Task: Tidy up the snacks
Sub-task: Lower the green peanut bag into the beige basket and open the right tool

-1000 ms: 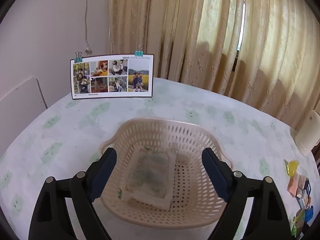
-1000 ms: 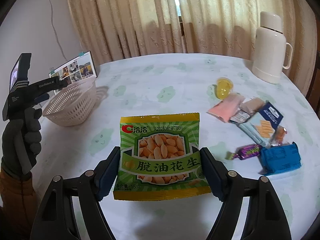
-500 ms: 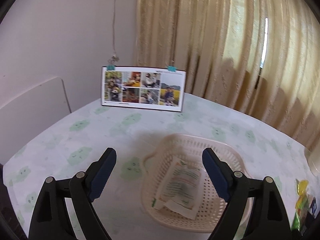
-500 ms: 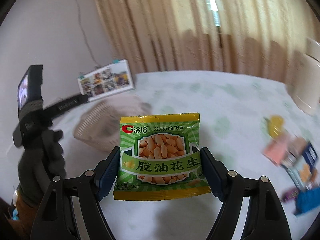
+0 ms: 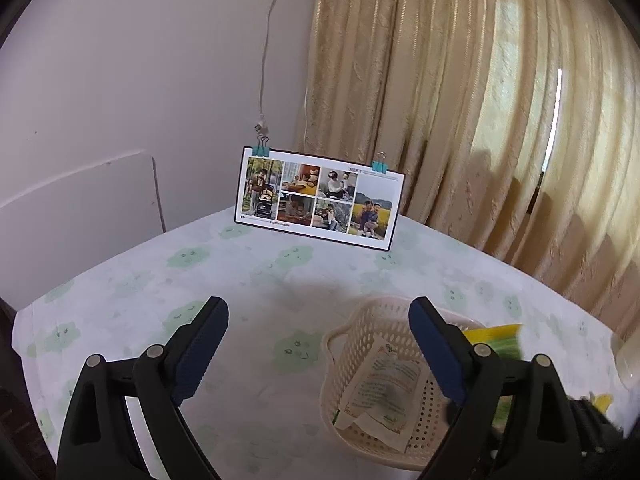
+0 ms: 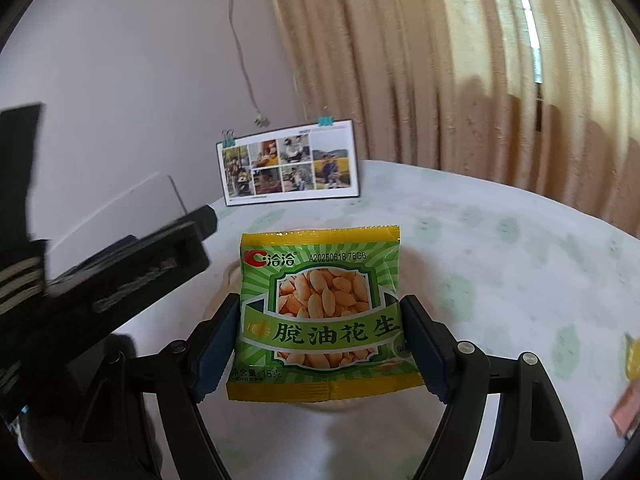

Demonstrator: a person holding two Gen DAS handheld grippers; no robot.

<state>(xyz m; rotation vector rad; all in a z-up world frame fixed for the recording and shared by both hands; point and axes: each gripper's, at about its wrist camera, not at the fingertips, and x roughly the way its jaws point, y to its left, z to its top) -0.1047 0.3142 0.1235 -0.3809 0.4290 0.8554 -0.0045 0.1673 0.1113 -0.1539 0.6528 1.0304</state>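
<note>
My right gripper (image 6: 320,344) is shut on a green and yellow peanut packet (image 6: 320,304) and holds it above the cream basket, which the packet mostly hides. In the left wrist view the cream perforated basket (image 5: 348,340) sits at lower right with a pale flat snack packet (image 5: 382,392) inside. The peanut packet's edge (image 5: 496,338) shows blurred over the basket's right side. My left gripper (image 5: 318,346) is open and empty, raised above the table left of the basket. It also shows at the left of the right wrist view (image 6: 120,280).
A photo card (image 5: 320,200) held by two clips stands at the table's back edge before the wall and curtain. A cord hangs down the wall. Loose snacks (image 6: 632,392) lie blurred at the far right. The tablecloth (image 5: 160,300) is white with green prints.
My right gripper has carried the peanut packet left, from the table's middle to over the basket. My left gripper has drawn back and left, away from the basket.
</note>
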